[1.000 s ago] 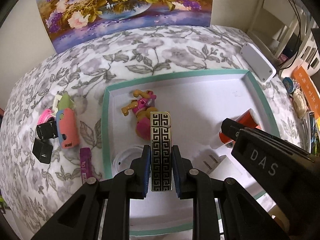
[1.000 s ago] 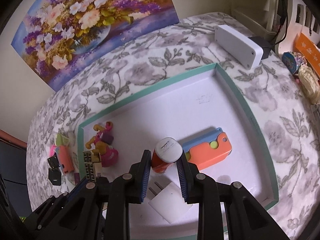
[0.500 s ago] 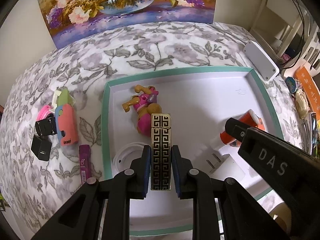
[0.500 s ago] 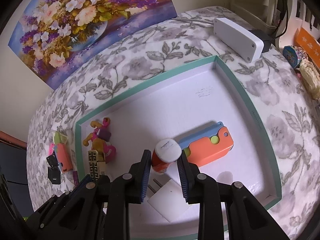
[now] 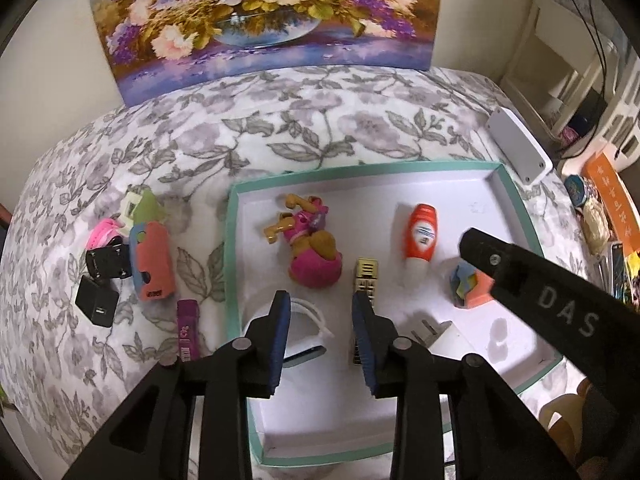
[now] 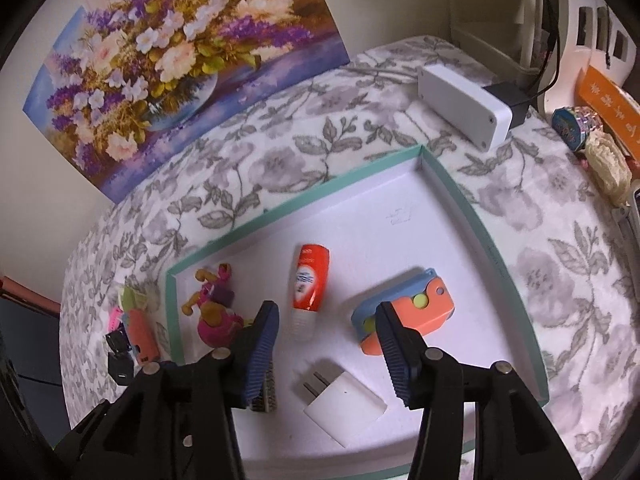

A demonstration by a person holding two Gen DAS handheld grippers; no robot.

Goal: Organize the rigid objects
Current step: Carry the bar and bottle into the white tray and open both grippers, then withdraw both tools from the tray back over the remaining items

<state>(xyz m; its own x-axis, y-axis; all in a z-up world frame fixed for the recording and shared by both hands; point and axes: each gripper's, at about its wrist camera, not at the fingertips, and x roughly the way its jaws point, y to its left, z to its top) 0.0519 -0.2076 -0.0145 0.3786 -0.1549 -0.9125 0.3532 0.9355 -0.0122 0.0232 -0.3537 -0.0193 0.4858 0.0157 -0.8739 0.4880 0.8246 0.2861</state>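
Home room, floral cloth [image 5: 304, 128], flower painting [image 5: 264, 12]

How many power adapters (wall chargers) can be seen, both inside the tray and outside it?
3. One white charger lies inside the tray, near its front. Two black adapters lie on the floral cloth, left of the tray. Others may be hidden behind the grippers.

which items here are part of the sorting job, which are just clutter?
Job: tray, orange bottle, gold lighter, pink toy, white charger, orange-blue case, loose pieces left of tray.
Clutter: flower painting, white box, tape roll.
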